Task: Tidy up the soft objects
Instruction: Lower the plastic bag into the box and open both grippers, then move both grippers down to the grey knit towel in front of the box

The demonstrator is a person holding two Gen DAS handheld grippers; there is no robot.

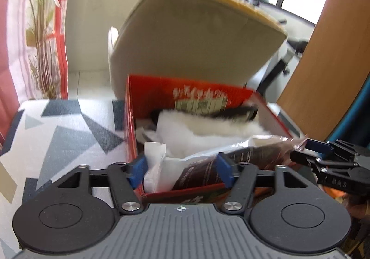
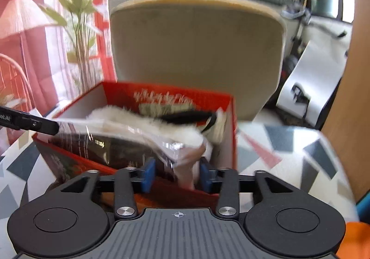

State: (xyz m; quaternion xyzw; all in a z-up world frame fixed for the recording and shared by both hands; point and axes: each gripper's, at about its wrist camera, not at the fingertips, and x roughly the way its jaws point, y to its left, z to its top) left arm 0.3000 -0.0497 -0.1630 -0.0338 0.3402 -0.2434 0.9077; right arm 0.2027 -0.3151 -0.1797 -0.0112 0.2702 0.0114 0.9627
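Plastic packet [image 1: 242, 154] laid atop white plush [image 1: 196, 129] inside red box [image 1: 130, 124] for storage; fingers [image 1: 138, 167] of both grippers parted, gripping nothing.

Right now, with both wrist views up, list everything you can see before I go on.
box: one, red, open, on the patterned surface
plush: one, white with black, inside the box
packet: one, clear and dark plastic, lying on the plush, sticking over the box rim
white bag: one, in the box's near corner
chair: one, beige, behind the box
patterned surface: one, white with grey triangles, under the box
plant: one, green, by the red curtain
curtain: one, red, far side
left claw: one, black with blue pads, open, over the box's near edge
right claw: one, black with blue pads, open, packet end between the pads
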